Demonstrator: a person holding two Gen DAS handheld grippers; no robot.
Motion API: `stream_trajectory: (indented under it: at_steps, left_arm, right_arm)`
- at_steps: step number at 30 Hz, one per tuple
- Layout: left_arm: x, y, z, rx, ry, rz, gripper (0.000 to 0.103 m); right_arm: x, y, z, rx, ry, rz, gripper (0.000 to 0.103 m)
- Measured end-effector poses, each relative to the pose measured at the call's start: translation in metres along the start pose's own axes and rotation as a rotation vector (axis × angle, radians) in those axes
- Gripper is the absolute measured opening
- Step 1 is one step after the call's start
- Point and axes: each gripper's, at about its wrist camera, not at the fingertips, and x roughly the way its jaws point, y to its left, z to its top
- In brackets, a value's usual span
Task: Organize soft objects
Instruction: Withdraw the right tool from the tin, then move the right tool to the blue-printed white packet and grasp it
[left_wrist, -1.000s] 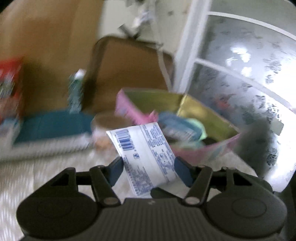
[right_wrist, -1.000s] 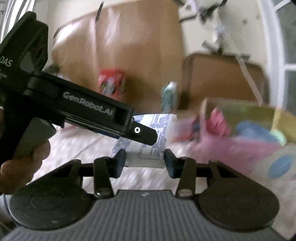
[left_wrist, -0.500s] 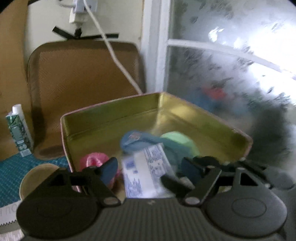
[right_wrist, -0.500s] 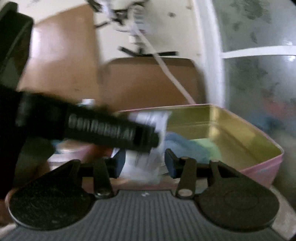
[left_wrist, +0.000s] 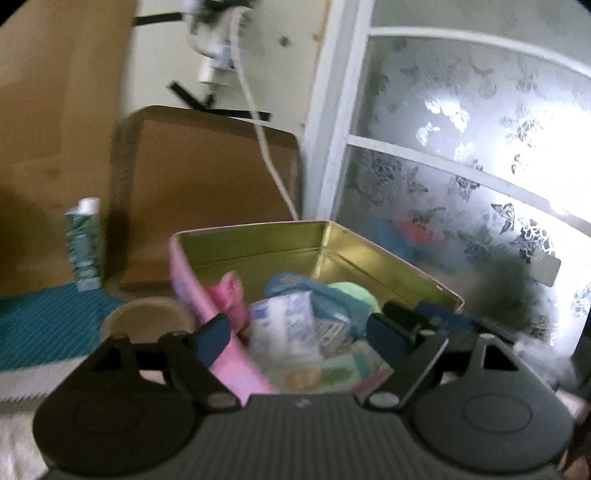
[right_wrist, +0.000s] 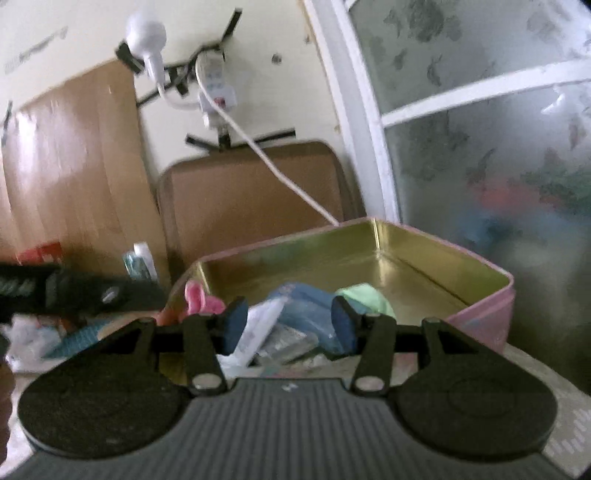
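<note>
A pink tin box (left_wrist: 258, 254) (right_wrist: 480, 317) with a gold inside stands in front of me. In it lie a white printed packet (left_wrist: 284, 325) (right_wrist: 258, 328), a pink soft item (left_wrist: 229, 295) (right_wrist: 199, 301), a blue pouch (left_wrist: 295, 284) (right_wrist: 306, 295) and a green soft item (left_wrist: 354, 293) (right_wrist: 365, 295). My left gripper (left_wrist: 299, 336) is open and empty above the box's near side. My right gripper (right_wrist: 288, 325) is open and empty, just before the box. The left gripper's body (right_wrist: 74, 291) shows at the left of the right wrist view.
A brown board (left_wrist: 207, 177) leans on the wall behind the box, with a white cable (left_wrist: 266, 155) hanging over it. A green tube (left_wrist: 83, 243) stands on a teal mat (left_wrist: 44, 321). A tape roll (left_wrist: 144, 321) lies left of the box. A frosted window (left_wrist: 461, 166) is on the right.
Both grippers held the white packet a second ago and carried it right to the box. Both have opened, and the packet now lies in the box. The left gripper has drawn back.
</note>
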Motion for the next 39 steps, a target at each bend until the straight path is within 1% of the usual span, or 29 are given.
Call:
stream_trajectory:
  at_steps: [1,3,5,7,9,10,12,14,15,16,17,18,19,20,21,23,25,27,29,31,33,34,35,36,37,39]
  left_arm:
    - [-0.008,0.006,-0.005,-0.01,-0.002,0.014,0.087]
    - [-0.024,0.022,-0.02,-0.034,0.001,0.069,0.088]
    - [-0.037,0.04,-0.035,-0.066,0.022,0.135,0.088]
    - [-0.05,0.062,-0.052,-0.101,0.052,0.214,0.088]
    - [-0.066,0.086,-0.067,-0.123,0.066,0.316,0.088]
    - [-0.072,0.096,-0.072,-0.13,0.068,0.351,0.088]
    - [-0.093,0.116,-0.084,-0.135,0.056,0.44,0.088]
    - [-0.11,0.131,-0.095,-0.129,0.043,0.518,0.091]
    - [-0.116,0.137,-0.1,-0.132,0.039,0.541,0.091]
    - [-0.121,0.144,-0.106,-0.142,0.034,0.561,0.091]
    - [-0.125,0.149,-0.109,-0.151,0.028,0.572,0.091]
    - [-0.128,0.156,-0.114,-0.174,0.017,0.58,0.09]
    - [-0.132,0.161,-0.114,-0.208,-0.002,0.56,0.089]
    - [-0.138,0.164,-0.114,-0.227,-0.048,0.536,0.091]
    - [-0.141,0.165,-0.115,-0.236,-0.085,0.529,0.092]
    - [-0.145,0.167,-0.115,-0.25,-0.096,0.515,0.093]
    - [-0.146,0.169,-0.116,-0.261,-0.104,0.491,0.093]
    - [-0.15,0.169,-0.118,-0.27,-0.106,0.486,0.093]
    - [-0.15,0.168,-0.119,-0.281,-0.104,0.473,0.093]
    - [-0.151,0.171,-0.121,-0.292,-0.1,0.465,0.093]
    - [-0.153,0.172,-0.122,-0.304,-0.1,0.461,0.093]
    - [-0.153,0.173,-0.122,-0.309,-0.101,0.458,0.093]
    - [-0.153,0.174,-0.122,-0.314,-0.099,0.455,0.093]
    - [-0.15,0.176,-0.122,-0.314,-0.096,0.453,0.093]
    - [-0.148,0.176,-0.122,-0.31,-0.096,0.455,0.093]
    - [-0.148,0.176,-0.122,-0.309,-0.1,0.457,0.093]
  right_arm:
    - [-0.007,0.003,0.0,0.002,-0.014,0.002,0.053]
    - [-0.014,0.014,0.002,-0.014,-0.037,0.03,0.053]
    - [-0.019,0.029,0.002,-0.033,-0.04,0.091,0.053]
    - [-0.02,0.048,-0.002,-0.071,-0.019,0.157,0.053]
    - [-0.015,0.07,-0.006,-0.113,0.02,0.221,0.053]
    - [-0.01,0.083,-0.009,-0.135,0.05,0.261,0.053]
    - [0.0,0.106,-0.013,-0.162,0.103,0.327,0.053]
    - [0.014,0.131,-0.016,-0.179,0.163,0.398,0.053]
    - [0.022,0.145,-0.017,-0.186,0.189,0.43,0.054]
    - [0.031,0.166,-0.018,-0.195,0.217,0.457,0.058]
    - [0.038,0.185,-0.019,-0.202,0.236,0.475,0.062]
    - [0.046,0.206,-0.019,-0.206,0.255,0.49,0.069]
    - [0.056,0.229,-0.019,-0.208,0.274,0.509,0.071]
    - [0.066,0.251,-0.017,-0.209,0.294,0.529,0.071]
    - [0.075,0.275,-0.017,-0.207,0.318,0.544,0.072]
    - [0.098,0.323,-0.016,-0.195,0.377,0.563,0.072]
    - [0.123,0.369,-0.016,-0.17,0.449,0.575,0.077]
    - [0.158,0.391,-0.02,-0.121,0.543,0.564,0.078]
    - [0.184,0.405,-0.026,-0.077,0.615,0.555,0.082]
    - [0.205,0.42,-0.031,-0.061,0.669,0.526,0.089]
    - [0.222,0.433,-0.04,-0.08,0.739,0.515,0.091]
    - [0.228,0.44,-0.046,-0.117,0.771,0.492,0.091]
    - [0.23,0.445,-0.052,-0.153,0.791,0.464,0.091]
    - [0.227,0.448,-0.055,-0.195,0.766,0.466,0.088]
    - [0.222,0.45,-0.057,-0.239,0.755,0.476,0.082]
    - [0.214,0.443,-0.056,-0.246,0.741,0.492,0.077]
